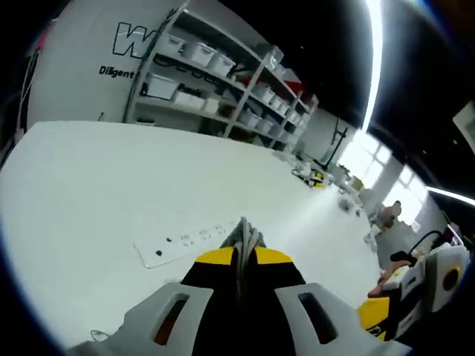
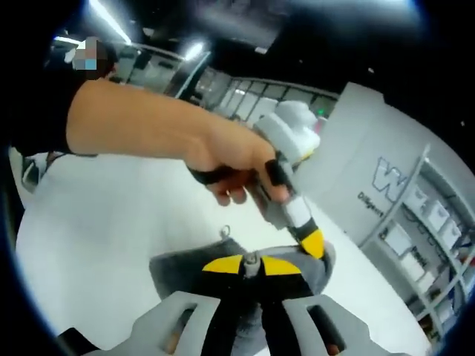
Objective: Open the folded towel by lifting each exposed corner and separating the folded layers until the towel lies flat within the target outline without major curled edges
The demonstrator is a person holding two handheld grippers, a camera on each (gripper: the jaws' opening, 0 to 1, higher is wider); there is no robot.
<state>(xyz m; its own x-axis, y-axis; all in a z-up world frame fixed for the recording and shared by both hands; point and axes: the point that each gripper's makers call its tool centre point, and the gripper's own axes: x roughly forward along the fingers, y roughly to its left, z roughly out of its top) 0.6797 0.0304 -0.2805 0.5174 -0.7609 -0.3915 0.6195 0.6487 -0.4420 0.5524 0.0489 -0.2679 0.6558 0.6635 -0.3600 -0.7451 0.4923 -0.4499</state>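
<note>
In the right gripper view the grey towel (image 2: 172,273) hangs bunched above the white table (image 2: 111,222), a small loop sticking up from its top edge. My right gripper (image 2: 252,264) is shut on the towel's upper edge, yellow jaw tips pressed together. The left gripper (image 2: 310,242), held by a person's hand (image 2: 237,167), pinches the same towel just to the right. In the left gripper view my left gripper (image 1: 243,236) is shut, with a thin strip of grey towel (image 1: 252,239) squeezed between its yellow-tipped jaws. The right gripper (image 1: 427,285) shows at the lower right edge there.
A white power strip (image 1: 185,241) lies on the white table (image 1: 111,185) just beyond the left jaws. Metal shelving with white bins (image 1: 223,74) stands behind the table against a lettered wall. A person's forearm (image 2: 133,122) crosses the right gripper view.
</note>
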